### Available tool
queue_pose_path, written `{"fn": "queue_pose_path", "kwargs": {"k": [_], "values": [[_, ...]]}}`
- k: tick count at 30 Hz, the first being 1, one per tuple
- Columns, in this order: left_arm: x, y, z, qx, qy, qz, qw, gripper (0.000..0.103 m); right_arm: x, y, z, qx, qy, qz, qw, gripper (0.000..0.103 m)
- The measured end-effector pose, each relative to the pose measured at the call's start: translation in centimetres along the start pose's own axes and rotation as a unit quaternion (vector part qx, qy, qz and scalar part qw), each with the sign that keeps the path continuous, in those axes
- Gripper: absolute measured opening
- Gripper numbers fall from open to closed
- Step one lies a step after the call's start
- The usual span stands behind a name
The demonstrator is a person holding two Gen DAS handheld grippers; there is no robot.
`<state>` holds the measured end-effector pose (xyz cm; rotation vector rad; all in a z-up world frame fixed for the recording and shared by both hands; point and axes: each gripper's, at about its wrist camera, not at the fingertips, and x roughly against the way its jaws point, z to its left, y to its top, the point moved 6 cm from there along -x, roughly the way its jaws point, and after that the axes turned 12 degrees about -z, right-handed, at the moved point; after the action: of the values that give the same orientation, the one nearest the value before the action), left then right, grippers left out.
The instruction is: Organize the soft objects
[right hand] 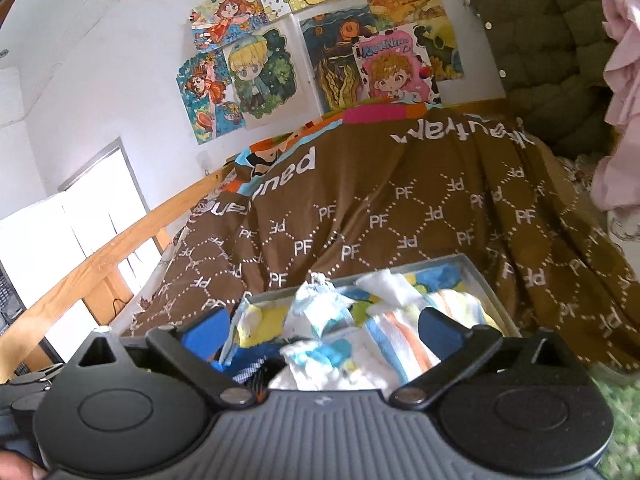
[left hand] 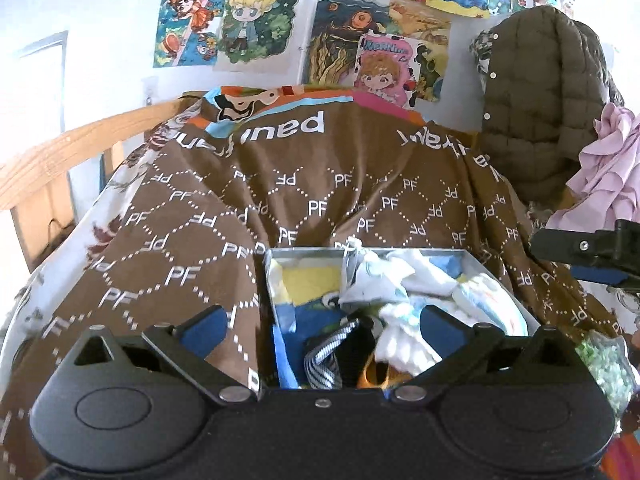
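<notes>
A grey divided box (left hand: pixel 304 253) sits on the bed, packed with soft items. In the left wrist view its left half holds a yellow and blue cloth (left hand: pixel 308 280) and a black-and-white striped piece (left hand: pixel 324 356). Its right half holds crumpled white cloths (left hand: pixel 384 276). My left gripper (left hand: pixel 322 328) hovers over the box's near end, open, with nothing pinched between its blue pads (left hand: pixel 204 328). In the right wrist view the same box (right hand: pixel 472 266) shows a striped towel (right hand: pixel 396 332) and white-blue bundles (right hand: pixel 320 312). My right gripper (right hand: pixel 322 330) is open above them, holding nothing.
A brown blanket (left hand: pixel 240 200) printed with "PF" covers the bed. A wooden rail (left hand: pixel 60 152) runs along its left side. An olive quilted jacket (left hand: pixel 536 100) and a pink garment (left hand: pixel 608 168) hang at the right. Drawings (left hand: pixel 256 20) cover the wall.
</notes>
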<state>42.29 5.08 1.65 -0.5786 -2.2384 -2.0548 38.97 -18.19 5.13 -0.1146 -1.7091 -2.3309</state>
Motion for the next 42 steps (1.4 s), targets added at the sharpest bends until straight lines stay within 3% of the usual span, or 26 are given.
{"fn": "queue_pose_path", "kwargs": {"k": [19, 28, 42], "values": [[9.2, -0.9, -5.7, -0.007, 0.016, -0.007, 0.9998, 0.102, 10.6, -2.9, -2.3, 0.005, -0.012, 0.032, 0.999, 0.103], [13.7, -4.5, -8.1, 0.01, 0.031, 0.017, 0.9993, 0.102, 15.2, -4.7, -3.6, 0.024, -0.019, 0.027, 0.999, 0.103], [18.1, -8.5, -9.0, 0.051, 0.056, 0.034, 0.9965, 0.102, 17.8, -7.9, -4.7, 0.041, -0.053, 0.082, 0.994, 0.103]]}}
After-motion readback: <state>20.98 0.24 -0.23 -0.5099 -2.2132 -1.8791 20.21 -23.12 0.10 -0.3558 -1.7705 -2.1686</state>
